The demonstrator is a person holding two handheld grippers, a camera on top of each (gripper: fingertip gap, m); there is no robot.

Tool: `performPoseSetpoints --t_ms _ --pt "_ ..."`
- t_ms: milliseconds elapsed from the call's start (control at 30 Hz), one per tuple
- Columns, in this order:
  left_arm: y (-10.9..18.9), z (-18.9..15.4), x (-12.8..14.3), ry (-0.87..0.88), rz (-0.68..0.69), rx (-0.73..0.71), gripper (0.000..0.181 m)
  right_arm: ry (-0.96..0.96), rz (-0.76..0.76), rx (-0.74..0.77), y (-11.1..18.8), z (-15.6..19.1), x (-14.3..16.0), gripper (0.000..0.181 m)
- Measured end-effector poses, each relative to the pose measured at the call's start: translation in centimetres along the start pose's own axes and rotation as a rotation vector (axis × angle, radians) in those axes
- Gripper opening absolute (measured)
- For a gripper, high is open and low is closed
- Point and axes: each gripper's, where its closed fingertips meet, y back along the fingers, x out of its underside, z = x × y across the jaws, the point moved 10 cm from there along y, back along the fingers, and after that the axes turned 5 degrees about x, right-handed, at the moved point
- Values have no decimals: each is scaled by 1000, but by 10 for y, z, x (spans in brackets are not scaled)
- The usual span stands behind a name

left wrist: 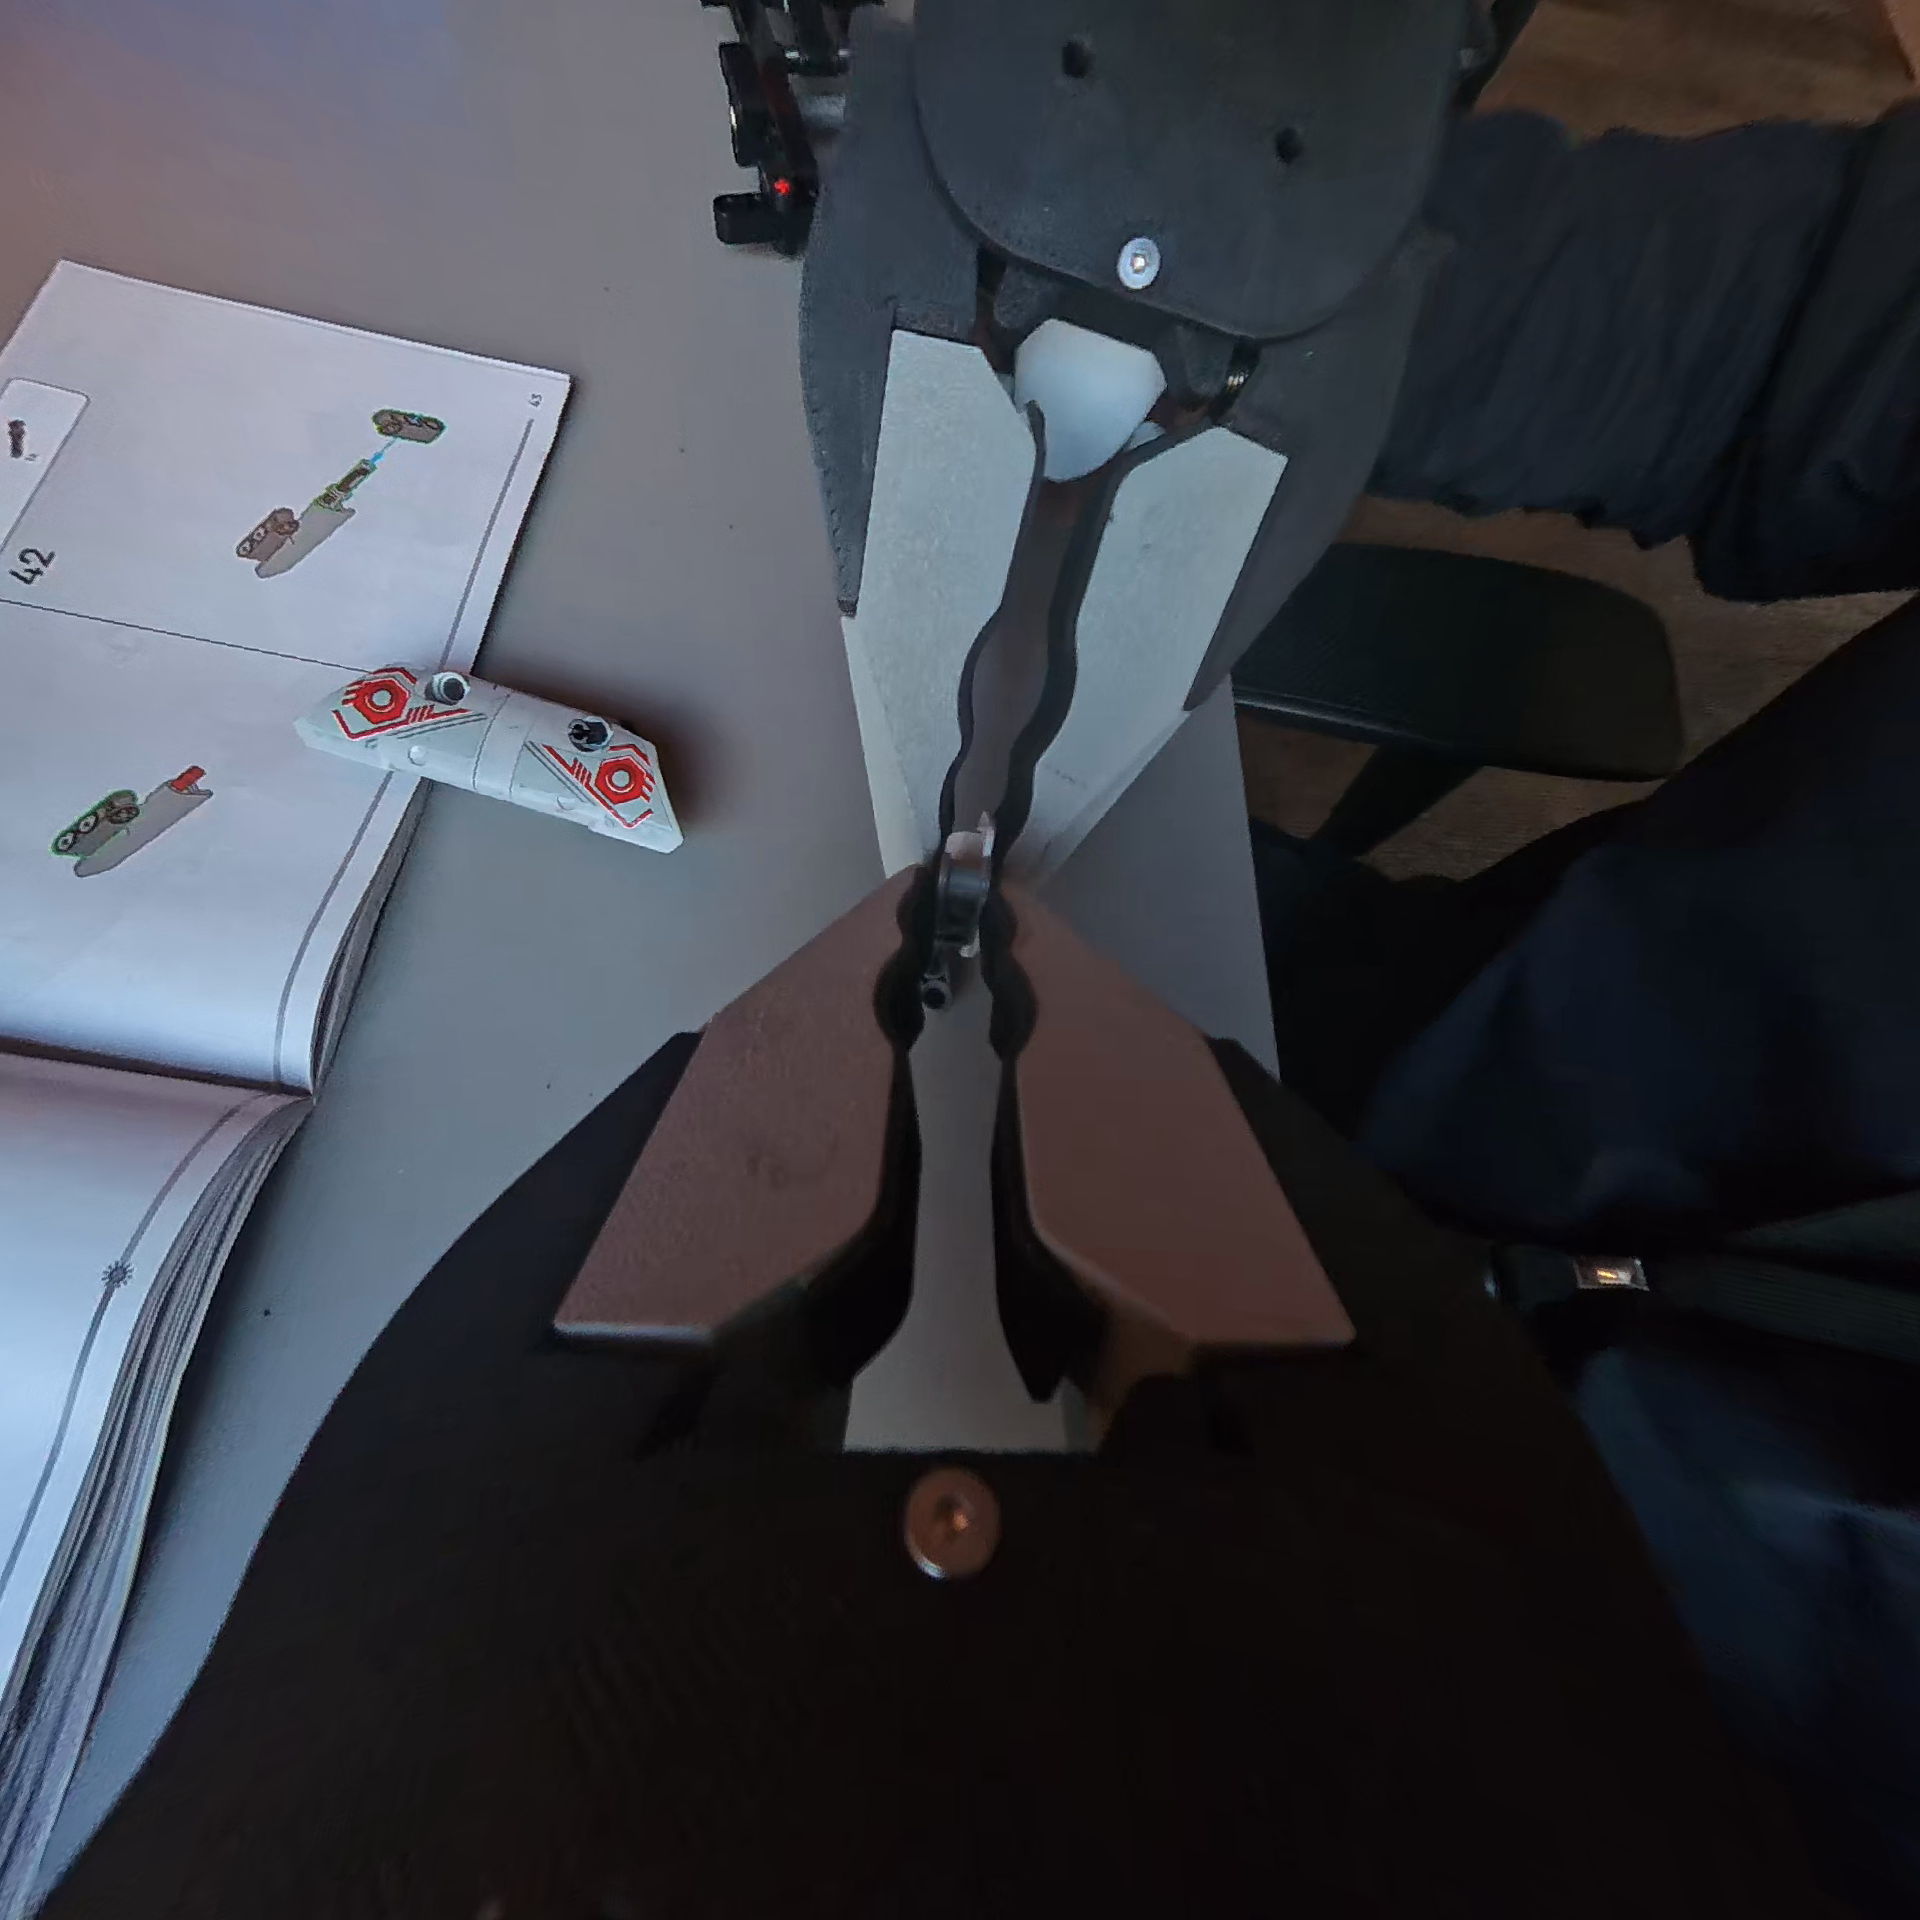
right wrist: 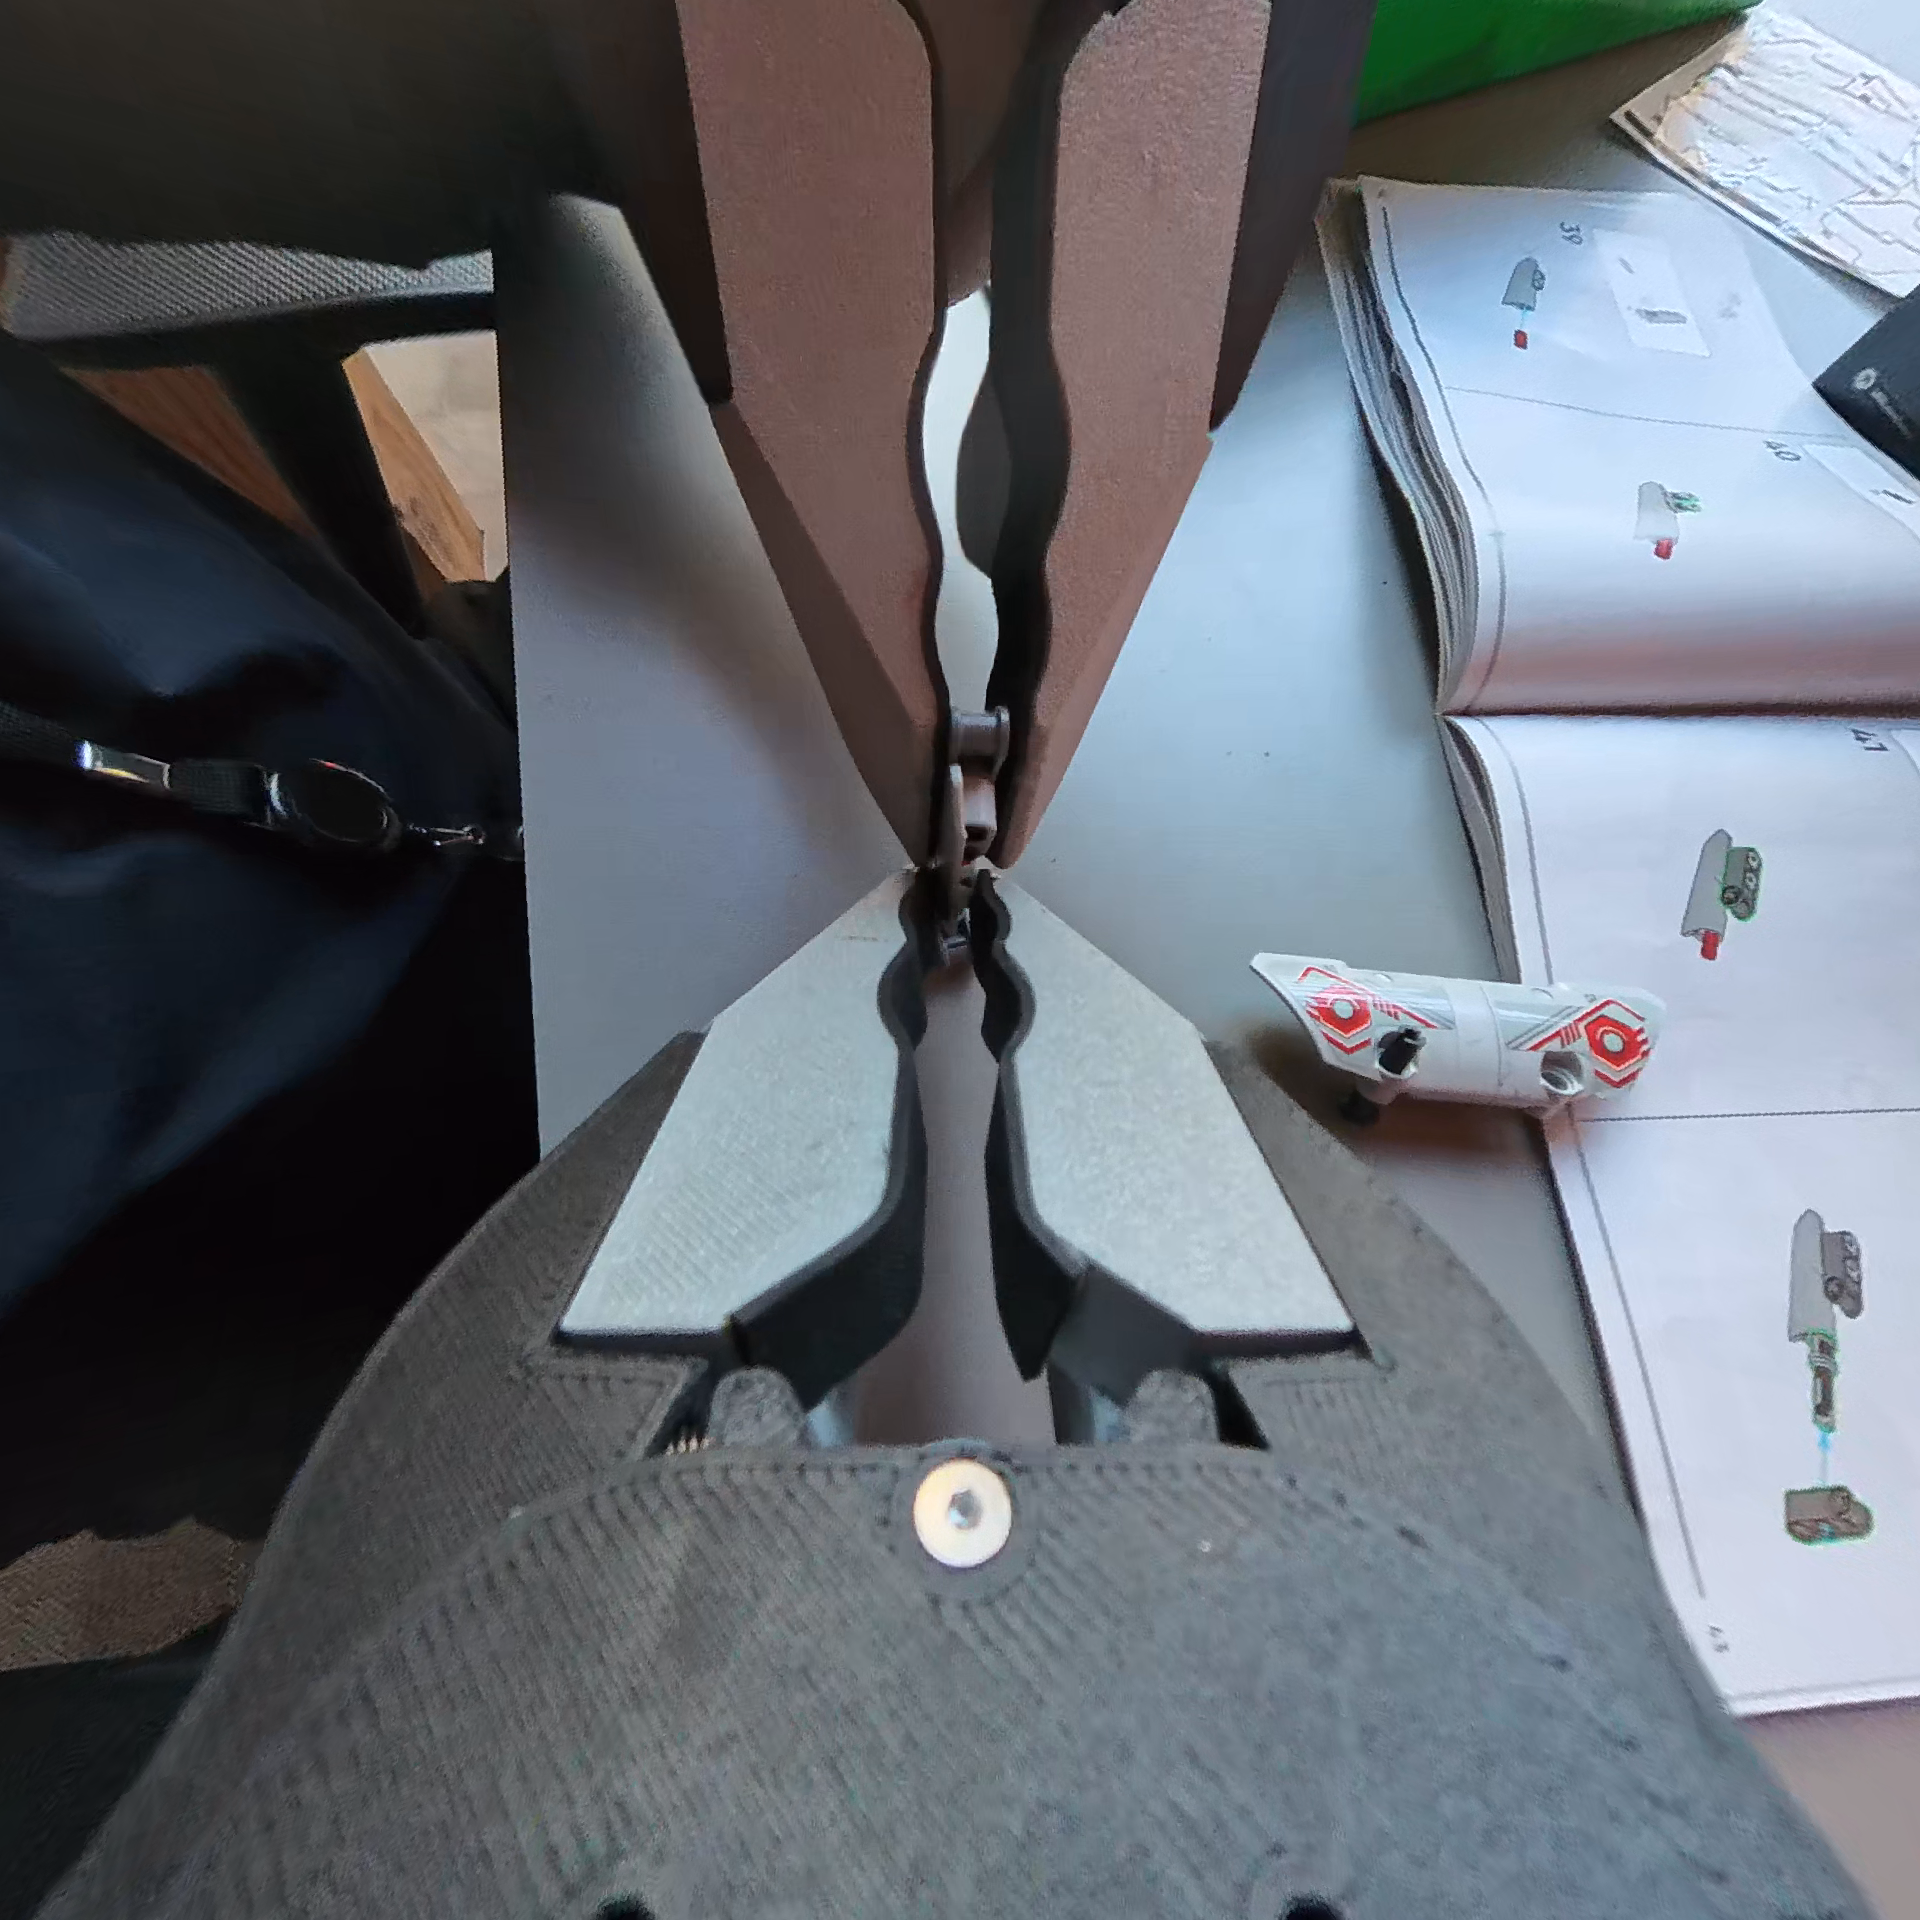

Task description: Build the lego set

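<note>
Matte brown plates with wavy black rubber edges form the fingers of the left gripper (left wrist: 961, 935), and they are pinching a small dark grey plastic lego connector piece (left wrist: 958, 902) right at their tips. Coming in nose to nose from the far side, the right gripper (right wrist: 951, 914), pale grey grainy plates on a coarse printed black body, clamps its fingers on a small dark lego pin piece (right wrist: 954, 925) that touches the connector, the two pairs of tips meeting above the edge of the smooth grey counter (left wrist: 623, 520). Off to the side lies the white curved lego panel with red hexagon stickers (left wrist: 488, 753), pins poking from its holes, resting half on the open paper instruction booklet (left wrist: 208, 623). A black lego assembly (left wrist: 769, 135) sits farther back on the counter.
</note>
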Motion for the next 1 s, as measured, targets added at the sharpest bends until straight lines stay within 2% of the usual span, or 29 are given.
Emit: performPoseSetpoints --t_ms 133,400,467,600,667,833,933,1000 --pt "5 -3 8 -7 -28 -24 6 119 145 19 -4 2 -16 5" --pt "9 1 26 59 -103 -31 5 210 323 -46 -19 -2 -32 5" --pt "9 1 28 59 -124 -30 5 199 279 -61 -19 -3 -30 5" --pt "9 1 23 53 -78 -45 5 92 182 -97 -18 -8 -22 5" --pt "10 3 22 59 -74 -49 5 95 138 -71 -17 -6 -19 6" --pt "16 12 30 152 -122 -3 5 68 51 -27 -8 -4 -4 23" --pt "16 14 32 177 -146 8 5 14 61 -26 -16 -6 4 37" --pt "17 12 31 168 -170 6 4 -11 61 -15 -20 -5 2 38"
